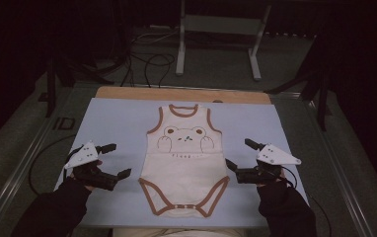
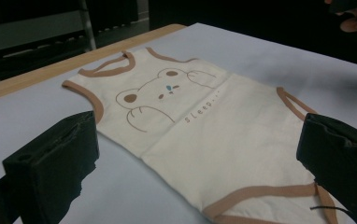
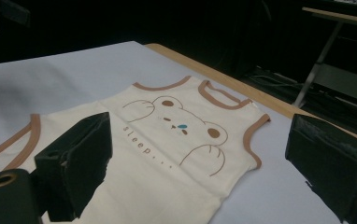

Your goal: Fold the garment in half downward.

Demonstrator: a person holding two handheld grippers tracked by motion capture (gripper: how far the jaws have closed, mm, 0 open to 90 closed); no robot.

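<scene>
A cream sleeveless baby bodysuit (image 1: 186,158) with brown trim and a bear print lies flat, face up, in the middle of the pale blue mat (image 1: 112,118), neck away from me. My left gripper (image 1: 119,161) hovers just left of its lower half, jaws wide open and empty. My right gripper (image 1: 241,154) is just right of its waist, also open and empty. The left gripper view has the bodysuit (image 2: 200,126) between the spread jaws. The right gripper view looks across the bear print on the bodysuit (image 3: 176,135).
The mat covers a wooden table (image 1: 176,93) whose far edge shows. Beyond it on the floor are a white metal stand (image 1: 216,34) and loose black cables (image 1: 152,64). Metal rails (image 1: 23,163) run along both sides of the table. Bare mat surrounds the bodysuit.
</scene>
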